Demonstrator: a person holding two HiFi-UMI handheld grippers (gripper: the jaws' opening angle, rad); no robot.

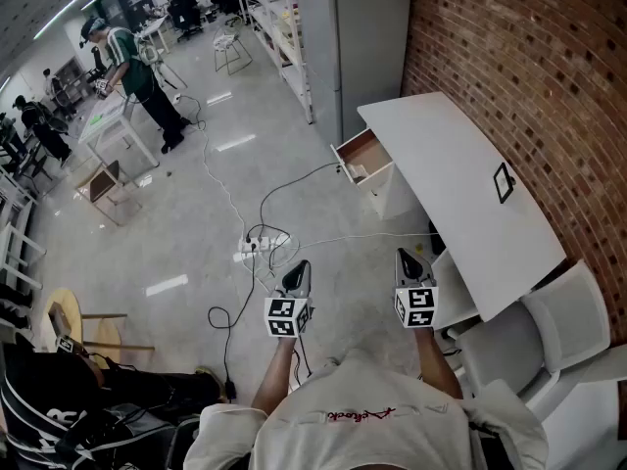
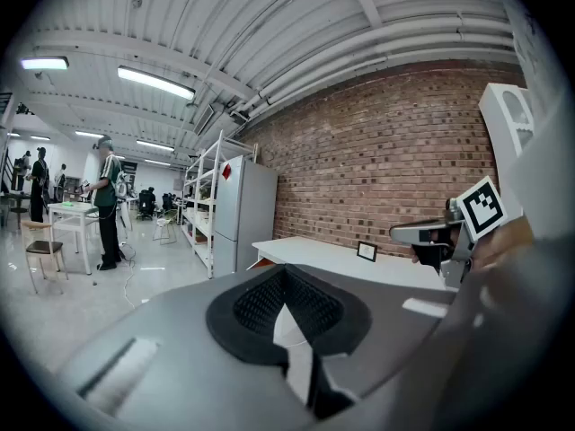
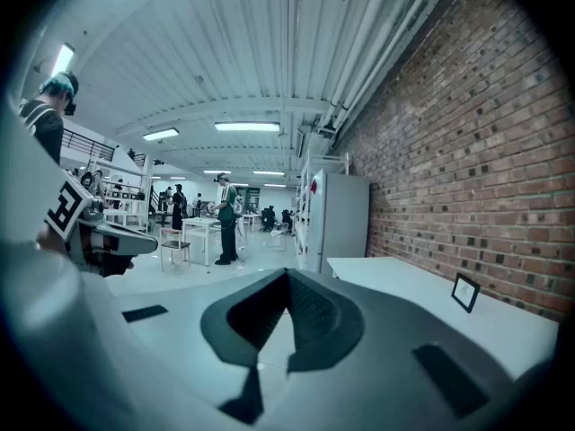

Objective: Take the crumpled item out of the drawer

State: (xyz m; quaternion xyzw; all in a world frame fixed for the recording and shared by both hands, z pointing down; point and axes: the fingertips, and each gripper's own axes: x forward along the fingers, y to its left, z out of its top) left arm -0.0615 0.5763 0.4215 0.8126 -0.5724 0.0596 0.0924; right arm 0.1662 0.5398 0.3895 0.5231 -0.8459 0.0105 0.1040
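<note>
1. Holding a gripper in each hand, the person points both toward 12 o'clock in the head view, side by side and well apart over the glossy floor.
2. The left gripper (image 1: pixel 299 268) has its jaws brought together, the tips meeting, with nothing caught between them.
3. The right gripper (image 1: pixel 408 258) is likewise fully closed and empty. Its own view shows only the room beyond the tips.
4. The drawer (image 1: pixel 363 159) stands pulled open at the far end of the white desk (image 1: pixel 460 194). It lies at about 1 o'clock from the left gripper and 11 o'clock from the right, well clear of both.
5. A small pale patch (image 1: pixel 356 172) shows in the near part of the drawer's brown interior. It is too small to tell whether this is the crumpled item.
6. The desk runs along the brick wall (image 1: pixel 529 57) at 3 o'clock of the grippers, and a small dark picture frame (image 1: pixel 504 181) stands on its top.
7. A white chair (image 1: pixel 554 326) sits at 4 o'clock of the right gripper, just beside the desk's near end.
8. A power strip (image 1: pixel 257 247) with trailing cables lies on the floor at 11 o'clock of the left gripper.
9. A tall grey cabinet (image 1: pixel 370 37) stands beyond the drawer at 12 o'clock, and a person in green (image 1: pixel 127 67) stands far off at 10 o'clock.
</note>
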